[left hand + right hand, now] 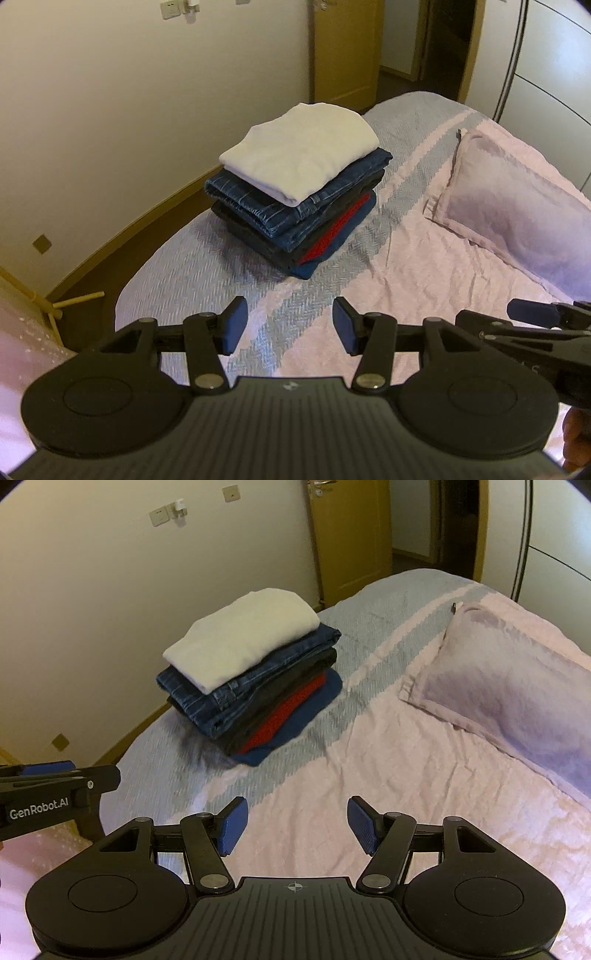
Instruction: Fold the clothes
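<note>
Left claw spread wide, empty; right claw likewise, apparently clear of bed cover; folded stack untouched.

Beyond your jaws, the folded stack hides most of its lower layers; only edges of the dark, red and blue pieces show under the jeans, so what garments they are cannot be told. In the right wrist view, the bed cover just below the stack is smeared with blur. To the right of your jaws, the pillow runs off the frame edge. Your right gripper is cut off there too. A small dark object at the pillow's far corner is too small to identify.
</note>
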